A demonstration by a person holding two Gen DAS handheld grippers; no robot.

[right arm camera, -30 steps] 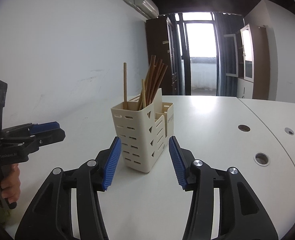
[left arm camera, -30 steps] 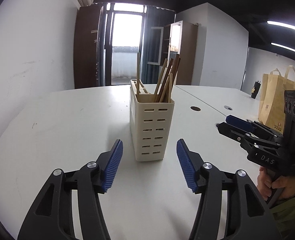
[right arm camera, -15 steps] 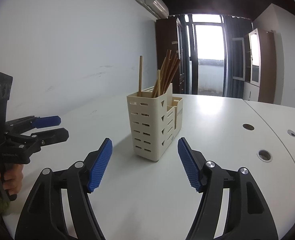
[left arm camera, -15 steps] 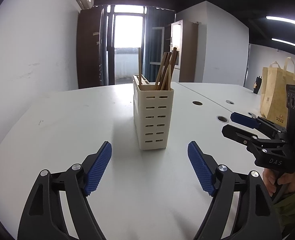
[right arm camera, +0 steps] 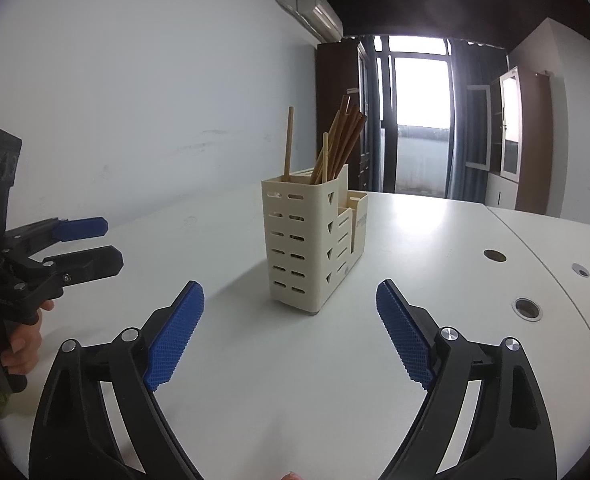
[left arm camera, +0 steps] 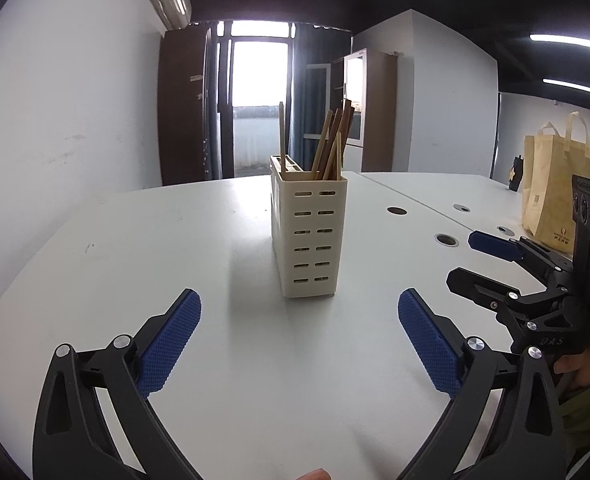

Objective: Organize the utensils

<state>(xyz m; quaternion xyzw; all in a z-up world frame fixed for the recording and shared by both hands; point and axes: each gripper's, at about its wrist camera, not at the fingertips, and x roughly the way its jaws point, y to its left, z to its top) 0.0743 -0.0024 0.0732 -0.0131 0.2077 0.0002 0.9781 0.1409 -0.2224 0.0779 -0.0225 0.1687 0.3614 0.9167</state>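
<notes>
A cream slotted utensil holder (left arm camera: 309, 236) stands upright on the white table (left arm camera: 135, 248), with several wooden chopsticks (left arm camera: 331, 142) standing in it. It also shows in the right wrist view (right arm camera: 309, 248), chopsticks (right arm camera: 341, 140) leaning right. My left gripper (left arm camera: 299, 334) is open and empty, a short way in front of the holder. My right gripper (right arm camera: 291, 320) is open and empty, also just short of it. The right gripper shows at the right of the left wrist view (left arm camera: 491, 258); the left gripper shows at the left of the right wrist view (right arm camera: 95, 242).
A tan paper bag (left arm camera: 557, 196) stands at the table's far right. Round cable holes (left arm camera: 447, 240) sit in the tabletop right of the holder, also seen in the right wrist view (right arm camera: 529, 309). A white wall (right arm camera: 135, 100) runs along the table's left side.
Both grippers have opened wider and pulled back from the holder, which now looks smaller and farther off. The holder and chopsticks have not moved.
</notes>
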